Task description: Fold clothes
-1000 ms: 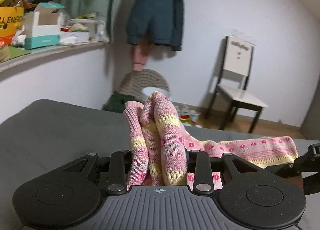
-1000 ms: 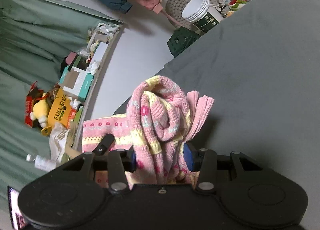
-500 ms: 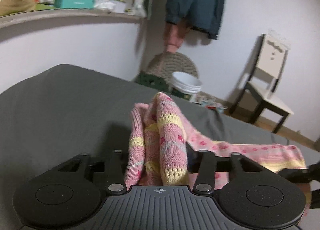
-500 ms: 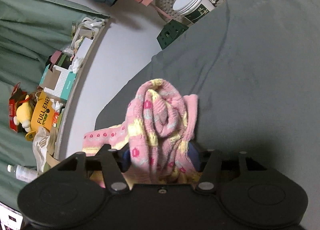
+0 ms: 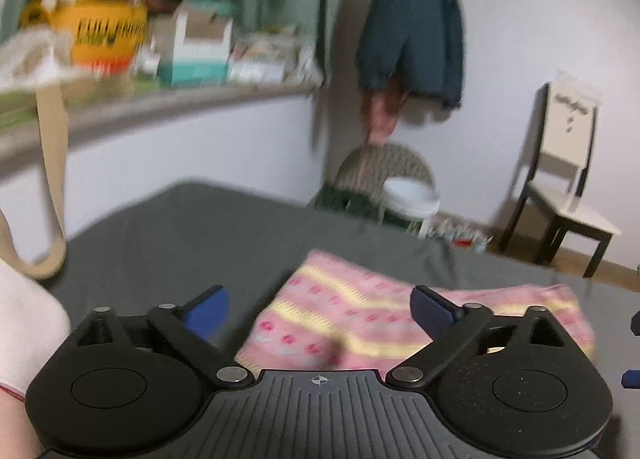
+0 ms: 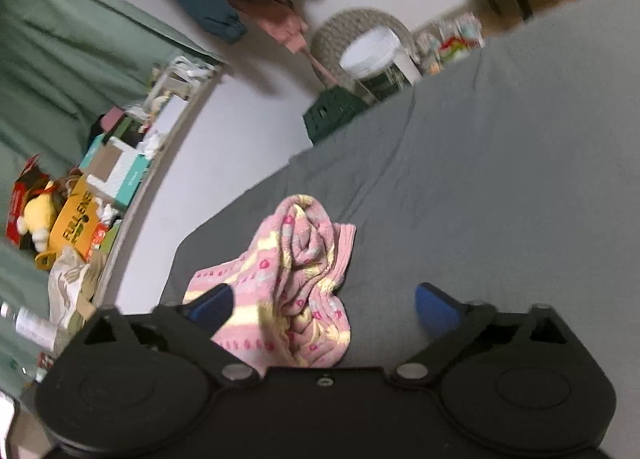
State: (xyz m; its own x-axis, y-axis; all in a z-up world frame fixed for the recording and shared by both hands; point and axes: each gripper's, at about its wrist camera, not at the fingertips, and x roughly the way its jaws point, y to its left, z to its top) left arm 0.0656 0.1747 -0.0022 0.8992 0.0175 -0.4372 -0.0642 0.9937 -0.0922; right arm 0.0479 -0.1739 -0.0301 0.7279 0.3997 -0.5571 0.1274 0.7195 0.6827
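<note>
Resting loose on the grey bed cover [image 6: 520, 163], near its far wall-side edge: pink knit garment [image 5: 344, 315] | left gripper [image 5: 320, 305] and right gripper [image 6: 324, 303] both spread wide, holding nothing | risk: bunched end [image 6: 308, 243] may slump and spoil the fold | text: orange bag [image 6: 78, 225] reads "FULL ENE…", rest hidden

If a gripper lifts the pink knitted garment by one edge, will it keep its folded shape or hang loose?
Probably loose: the pink knitted garment lies bunched in soft rolls on the grey bed cover, so it looks floppy. It seems light for its size. The ribbed knit should give the blue pads grip, hardly slippery.
</note>
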